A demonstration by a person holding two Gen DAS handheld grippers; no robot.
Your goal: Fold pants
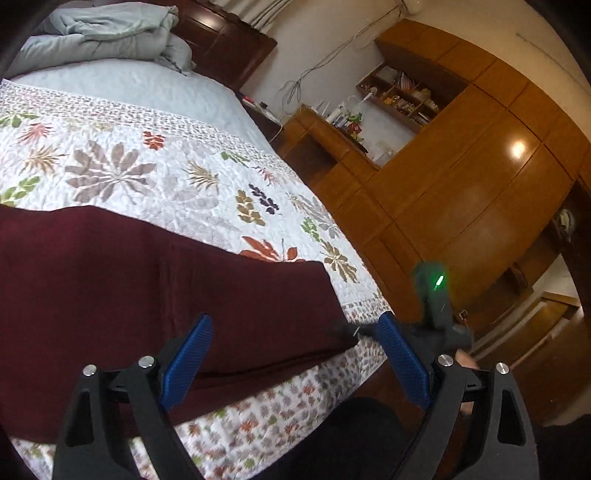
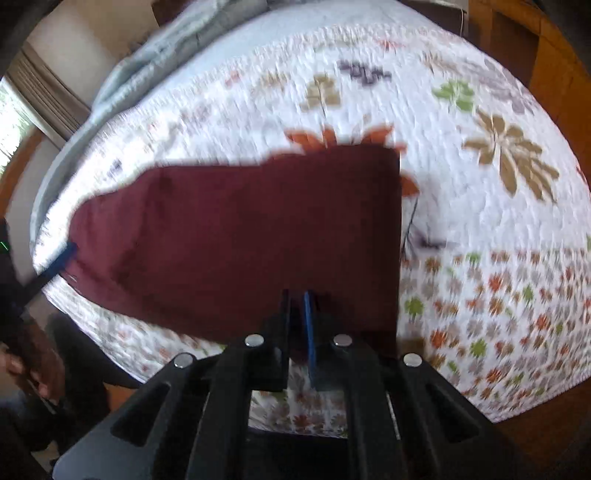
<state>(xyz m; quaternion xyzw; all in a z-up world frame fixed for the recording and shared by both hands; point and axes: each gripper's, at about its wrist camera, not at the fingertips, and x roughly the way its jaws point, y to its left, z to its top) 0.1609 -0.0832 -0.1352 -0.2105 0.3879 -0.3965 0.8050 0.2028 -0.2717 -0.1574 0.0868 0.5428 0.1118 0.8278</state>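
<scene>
**Maroon pants lying folded near the foot of the bed**

The pants (image 1: 147, 295) are lying on the quilt (image 1: 155, 173), spread flat as a broad maroon slab close to the bed's near edge. In the right wrist view the pants (image 2: 251, 236) are showing one straight, square edge on the right and a tapering, rounded end on the left.

The left gripper (image 1: 291, 332) is hovering over the pants with its blue fingers (image 1: 188, 362) standing wide apart and nothing between them; one finger is over the cloth, the other is over the quilt's edge beside it. From the right wrist view the left gripper (image 2: 55, 266) is showing at the left end of the pants, a blue fingertip at the cloth's edge, though blur is hiding whether it is touching.

The right gripper (image 2: 297, 295) is pointing steeply down at the near edge of the pants with its jaws drawn almost together. The tips are sitting against the maroon cloth, but whether any fabric is pinched between them is not clear.

A pale blanket (image 1: 110, 33) is lying bunched at the head of the bed, against the dark headboard (image 1: 229, 48). Wooden cabinets (image 1: 480, 177) are standing along the wall beside the bed.
</scene>
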